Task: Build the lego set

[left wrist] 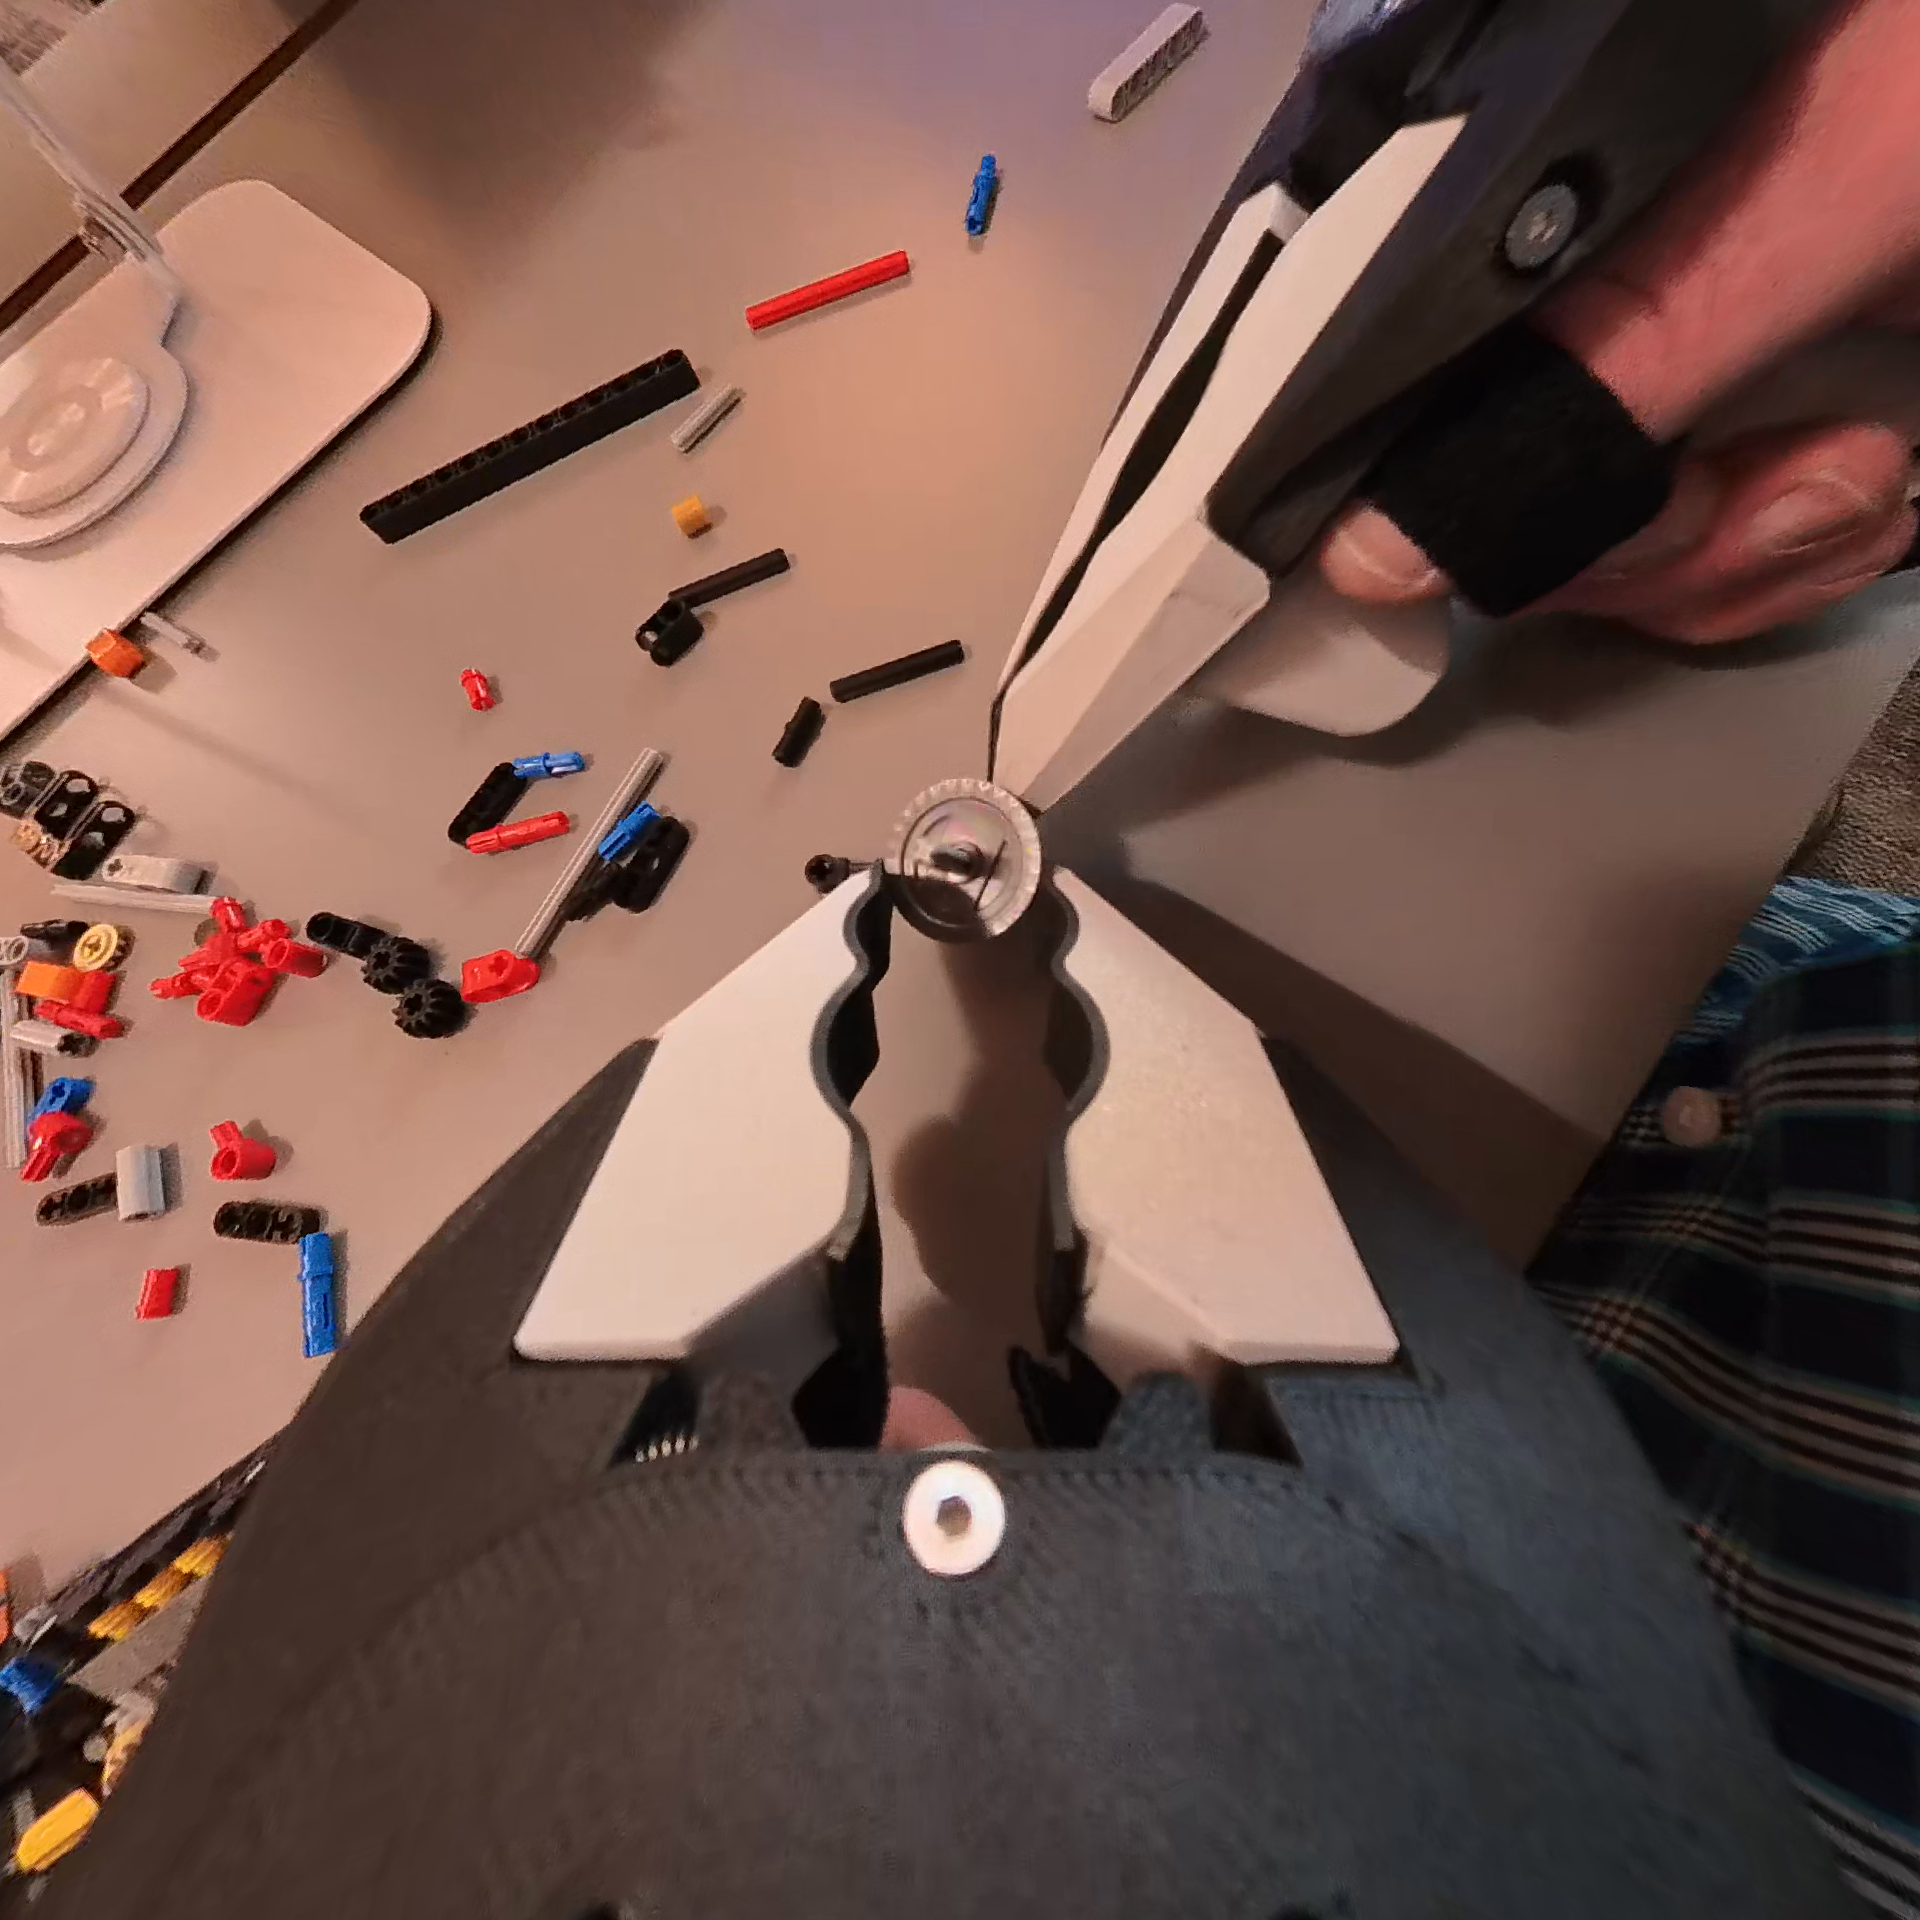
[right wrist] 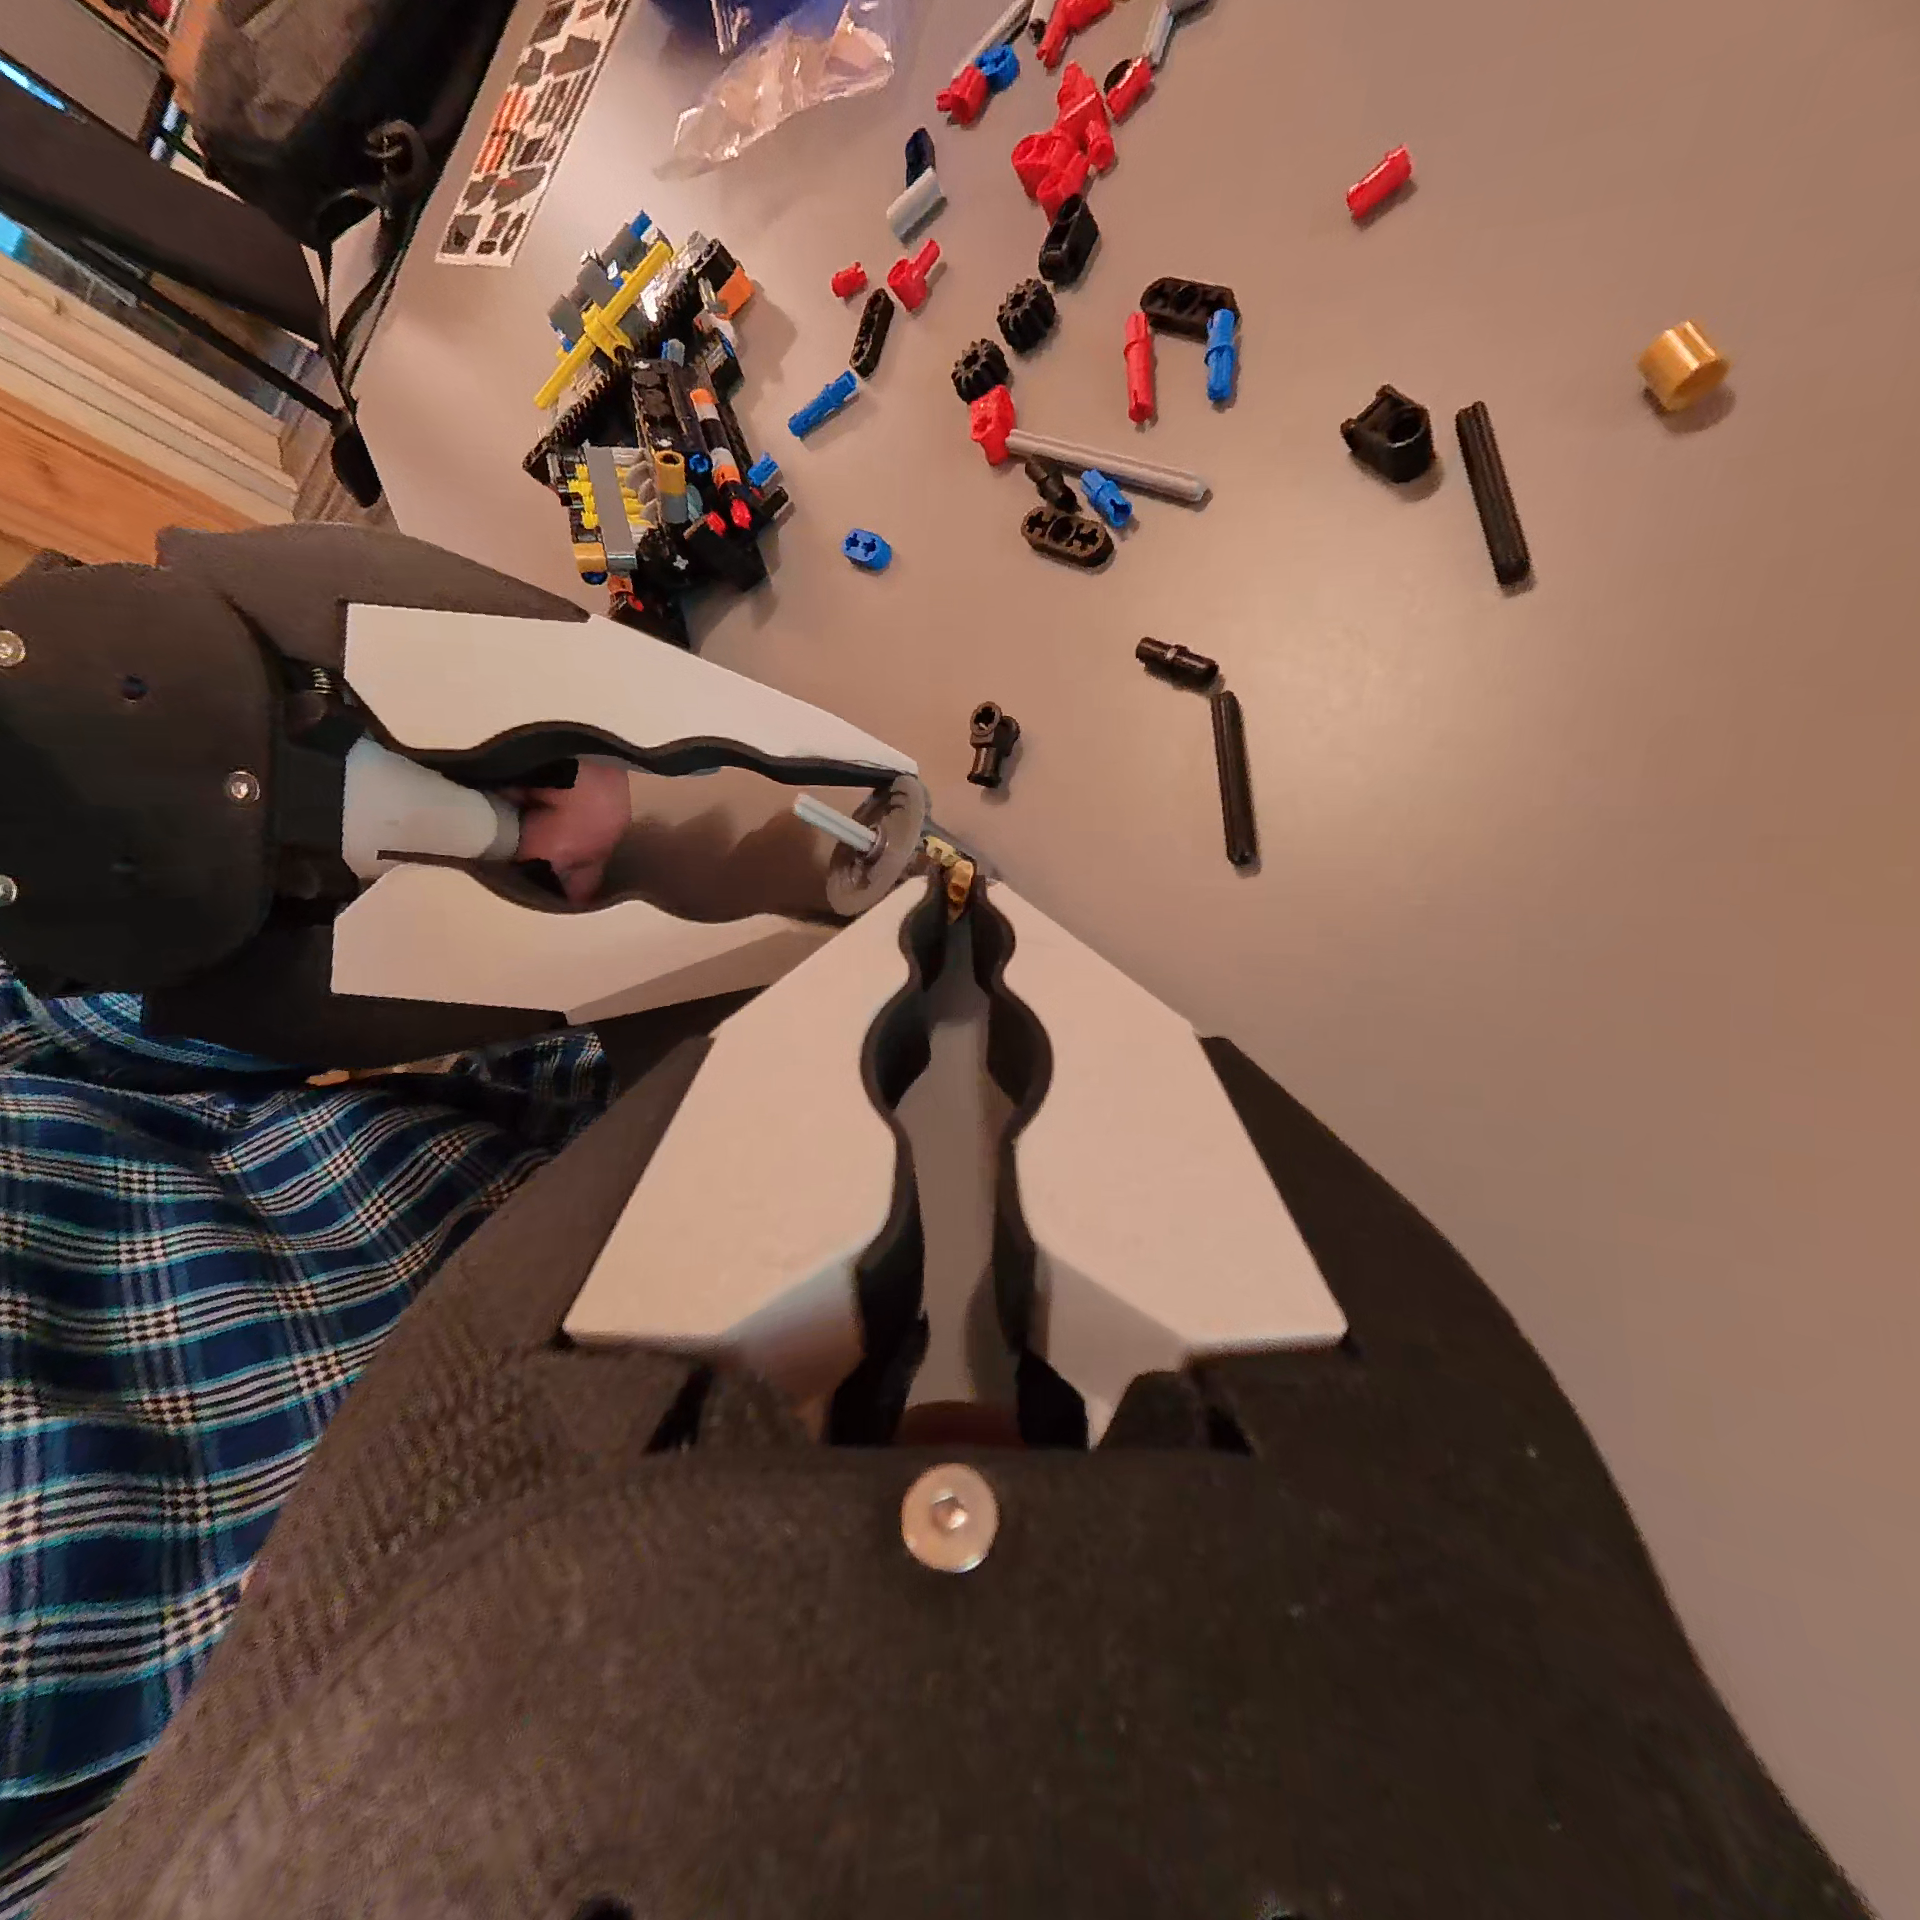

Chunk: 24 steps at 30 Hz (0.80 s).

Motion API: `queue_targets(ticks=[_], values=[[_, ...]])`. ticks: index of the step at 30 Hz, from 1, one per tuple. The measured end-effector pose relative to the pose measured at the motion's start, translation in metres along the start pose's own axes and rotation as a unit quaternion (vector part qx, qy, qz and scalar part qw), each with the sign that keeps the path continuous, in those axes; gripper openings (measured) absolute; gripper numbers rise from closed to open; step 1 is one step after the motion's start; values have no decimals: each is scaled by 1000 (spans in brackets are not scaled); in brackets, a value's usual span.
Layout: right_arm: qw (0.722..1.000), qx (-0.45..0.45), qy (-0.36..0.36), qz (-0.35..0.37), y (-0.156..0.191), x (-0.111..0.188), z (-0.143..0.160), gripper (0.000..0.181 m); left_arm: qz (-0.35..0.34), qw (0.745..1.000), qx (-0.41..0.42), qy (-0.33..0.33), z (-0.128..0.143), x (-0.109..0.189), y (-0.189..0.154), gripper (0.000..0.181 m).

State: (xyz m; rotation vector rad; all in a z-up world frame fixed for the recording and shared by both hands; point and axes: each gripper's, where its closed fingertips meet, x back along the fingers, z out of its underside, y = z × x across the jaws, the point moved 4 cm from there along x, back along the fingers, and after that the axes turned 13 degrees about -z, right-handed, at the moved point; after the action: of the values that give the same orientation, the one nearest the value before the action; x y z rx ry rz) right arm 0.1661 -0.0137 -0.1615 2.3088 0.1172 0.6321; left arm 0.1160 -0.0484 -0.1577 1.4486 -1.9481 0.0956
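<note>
The left gripper (left wrist: 961, 883) pinches a grey disc (left wrist: 966, 871) by its rim, between its two white fingertips. A short grey axle (right wrist: 831, 820) passes through the middle of the disc. In the right wrist view this same disc (right wrist: 878, 847) stands on its edge, and the left gripper (right wrist: 883, 831) comes in from the left side.

The right gripper (right wrist: 956, 899) is pressed nearly together on a small tan and black piece (right wrist: 954, 871), which sits just beside the disc, on its right face. In the left wrist view the right gripper (left wrist: 1013, 784) reaches the disc from the far right, tips touching its rim.

Farther on the grey table (right wrist: 1558, 935) lie loose parts: a small black connector (right wrist: 992, 743) near the tips, black axles, red and blue pins. The half-built model (right wrist: 660, 416) stands at the far left, well apart from both grippers.
</note>
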Motion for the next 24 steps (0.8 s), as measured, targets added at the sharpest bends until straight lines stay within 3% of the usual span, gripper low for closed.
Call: queue_targets(ticks=[1, 12, 24], values=[[1000, -3, -1, -3, 0, 0, 0, 1, 0, 1000, 0, -1, 0, 0, 0, 25], [990, -95, -77, -66, 3, 8, -6, 1, -18, 999, 18, -38, -7, 7, 6, 26], [973, -152, -143, -103, 7, 14, -11, 1, -63, 994, -17, -87, -17, 11, 8, 26]])
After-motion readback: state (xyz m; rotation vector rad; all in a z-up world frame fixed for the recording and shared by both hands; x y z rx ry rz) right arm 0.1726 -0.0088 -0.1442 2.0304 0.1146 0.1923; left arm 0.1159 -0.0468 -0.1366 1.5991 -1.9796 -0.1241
